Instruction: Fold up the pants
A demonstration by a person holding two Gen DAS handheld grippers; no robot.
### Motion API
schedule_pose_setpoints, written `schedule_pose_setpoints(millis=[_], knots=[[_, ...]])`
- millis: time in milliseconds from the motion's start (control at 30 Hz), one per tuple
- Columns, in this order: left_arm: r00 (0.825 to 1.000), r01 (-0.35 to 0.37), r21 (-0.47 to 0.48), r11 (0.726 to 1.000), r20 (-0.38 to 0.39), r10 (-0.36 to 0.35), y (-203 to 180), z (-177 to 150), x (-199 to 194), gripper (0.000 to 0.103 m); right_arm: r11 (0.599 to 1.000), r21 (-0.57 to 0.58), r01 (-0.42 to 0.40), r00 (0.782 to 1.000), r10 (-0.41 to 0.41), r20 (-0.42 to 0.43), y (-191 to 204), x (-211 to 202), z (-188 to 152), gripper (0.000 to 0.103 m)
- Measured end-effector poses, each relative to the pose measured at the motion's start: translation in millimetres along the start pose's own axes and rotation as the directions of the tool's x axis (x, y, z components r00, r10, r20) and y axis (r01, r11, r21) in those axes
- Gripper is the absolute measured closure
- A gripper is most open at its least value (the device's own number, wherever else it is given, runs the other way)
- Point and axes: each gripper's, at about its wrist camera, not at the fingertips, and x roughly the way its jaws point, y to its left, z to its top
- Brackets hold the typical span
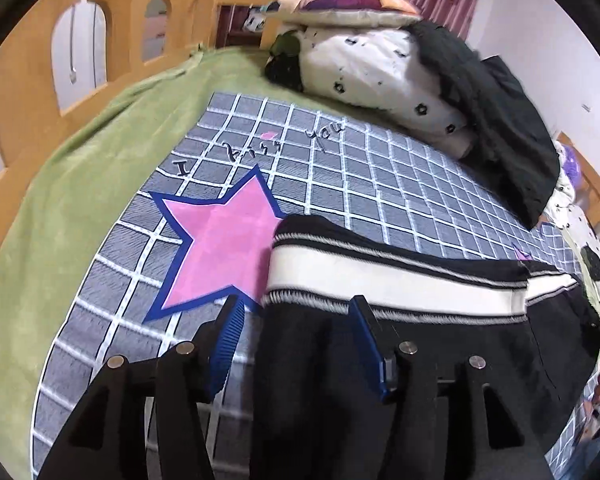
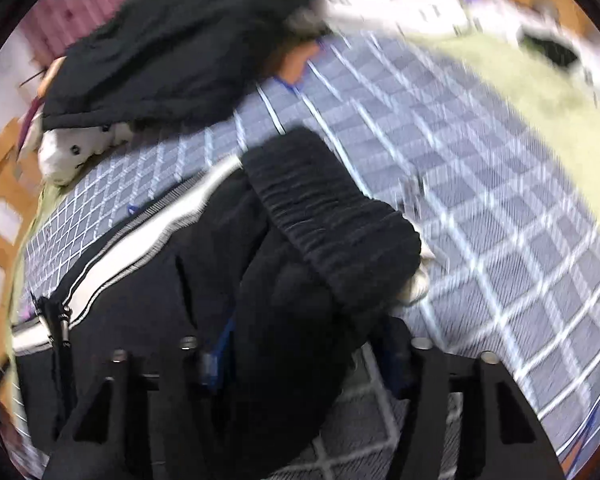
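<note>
The black fabric pants with a white side stripe lay on the grey checked blanket with a pink star, folded end bunched toward the right. The left gripper stood apart-jawed astride the pants' edge, pressing nothing. The right gripper also looked parted, cloth between (blurred, contact unclear). Best to release fully, then smooth the bunched waistband flat.

Left gripper and right gripper angled downward, jaws parted.
</note>
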Motion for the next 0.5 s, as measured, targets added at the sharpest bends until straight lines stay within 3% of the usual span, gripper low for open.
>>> schedule_pose_setpoints(millis=[133, 200, 300, 400, 500], knots=[[0.999, -0.007, -0.030, 1.000, -0.033, 0.006, 2.2, 17.1, 22.4, 0.051, 0.983, -0.185, -0.016, 0.985, 0.048, 0.168, 19.5, -35.3, 7.2, 0.054], [0.999, -0.013, -0.008, 1.000, -0.032, 0.012, -2.8, 19.1, 28.2, 0.051, 0.976, -0.216, 0.001, 0.980, 0.042, 0.196, 23.1, -40.9, 6.1, 0.054], [0.997, -0.057, 0.023, 0.998, -0.053, 0.058, -9.6, 16.3, 39.3, 0.051, 0.969, -0.242, 0.050, 0.994, -0.023, 0.111, 16.9, -16.9, -4.2, 0.051], [0.996, -0.066, 0.021, 0.998, -0.050, 0.067, -10.9, 14.0, 36.8, 0.051, 0.977, -0.205, 0.052, 0.996, -0.064, -0.055, -0.2, 10.4, -16.9, 0.042], [0.995, -0.100, 0.054, 0.994, 0.000, 0.100, -17.5, 14.9, 17.9, 0.051, 0.980, -0.191, 0.047, 0.998, -0.055, -0.042, -8.8, -11.4, -18.2, 0.040]])
